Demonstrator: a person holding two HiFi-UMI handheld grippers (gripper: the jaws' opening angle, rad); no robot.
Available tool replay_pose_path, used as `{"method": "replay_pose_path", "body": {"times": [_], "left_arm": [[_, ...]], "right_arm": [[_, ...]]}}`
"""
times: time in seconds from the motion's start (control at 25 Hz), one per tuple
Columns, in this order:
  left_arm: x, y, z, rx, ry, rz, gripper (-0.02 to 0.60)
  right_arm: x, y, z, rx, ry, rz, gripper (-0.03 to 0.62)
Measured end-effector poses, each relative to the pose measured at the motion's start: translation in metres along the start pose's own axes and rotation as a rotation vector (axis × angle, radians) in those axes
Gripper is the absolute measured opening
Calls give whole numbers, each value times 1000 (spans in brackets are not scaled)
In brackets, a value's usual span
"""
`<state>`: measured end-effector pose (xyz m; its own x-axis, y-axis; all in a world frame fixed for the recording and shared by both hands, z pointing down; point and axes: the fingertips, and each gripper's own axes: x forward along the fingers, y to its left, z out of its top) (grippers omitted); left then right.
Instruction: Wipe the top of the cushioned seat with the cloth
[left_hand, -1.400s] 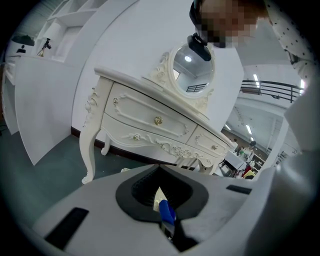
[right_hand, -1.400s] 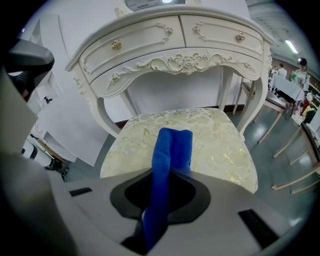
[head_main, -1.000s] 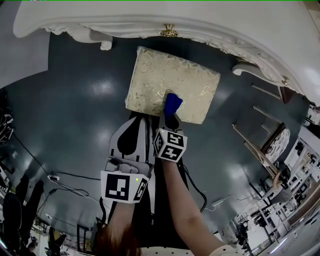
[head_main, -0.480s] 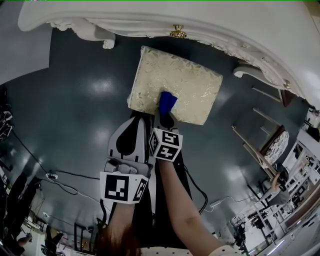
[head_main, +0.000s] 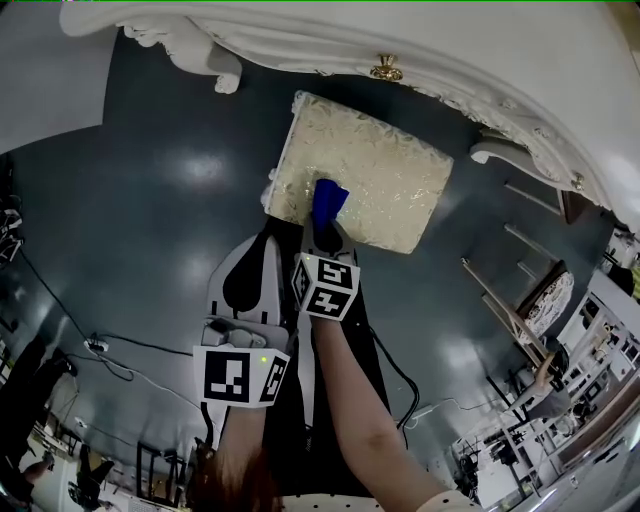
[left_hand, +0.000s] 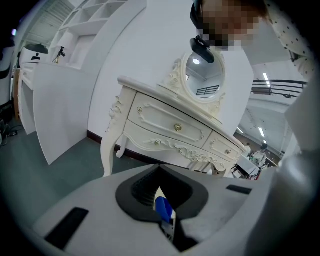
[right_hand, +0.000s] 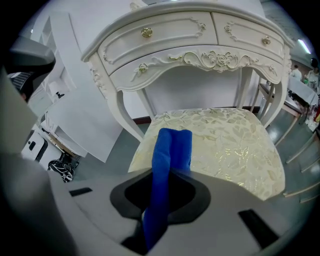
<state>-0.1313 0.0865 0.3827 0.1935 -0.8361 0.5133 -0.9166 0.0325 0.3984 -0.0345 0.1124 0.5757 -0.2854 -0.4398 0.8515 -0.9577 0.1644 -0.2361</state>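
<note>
The left tongs (head_main: 272, 232) sit low at the left side, over the dark grey floor (head_main: 150, 200), and their tip is just beside the near left corner of the cushioned seat (head_main: 375, 175). In the left gripper view these tongs are together, with only a thin slit between the black pads and nothing held in it; through the slit a bit of blue shows from behind. This view also looks up at a white carved counter (left_hand: 165, 127) with drawers, and an oval mirror (left_hand: 202, 80) stands on top of it. A thin cable (head_main: 130, 350) lies on the floor at the left of the person's arms. Just to the right of the left tongs are the right tongs (right_hand: 169, 175), and they are clamped on the blue cloth (right_hand: 171, 150). The cloth is folded into a narrow strip that comes out forward from between the pads. Its free end lies over the near part of the seat top, a little to the left of the middle; how hard it presses on the fabric cannot be told. The seat is cream with a golden leaf pattern and it stands partly under the front edge of the counter, below a brass knob (head_main: 387, 68). Further to the right, near the edge of the head view, some pale wooden furniture (head_main: 520, 310) stands on the floor, well apart from the seat.
</note>
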Motion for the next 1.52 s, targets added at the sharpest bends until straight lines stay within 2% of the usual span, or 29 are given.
{"method": "replay_pose_path", "body": {"times": [0.52,0.92,1.32,1.52], "left_arm": [[-16,26,2,-38,-31,68,-2],[-25,48,7,-47,-54,125,-2],[-39,63,3,-65,-69,190,-2],[-38,56,5,-66,-81,190,-2]], "right_arm": [[13,56,0,-68,16,109,61],[33,100,-8,-141,66,238,61],[47,111,-11,-174,98,284,61],[36,113,-6,-128,81,359,61]]}}
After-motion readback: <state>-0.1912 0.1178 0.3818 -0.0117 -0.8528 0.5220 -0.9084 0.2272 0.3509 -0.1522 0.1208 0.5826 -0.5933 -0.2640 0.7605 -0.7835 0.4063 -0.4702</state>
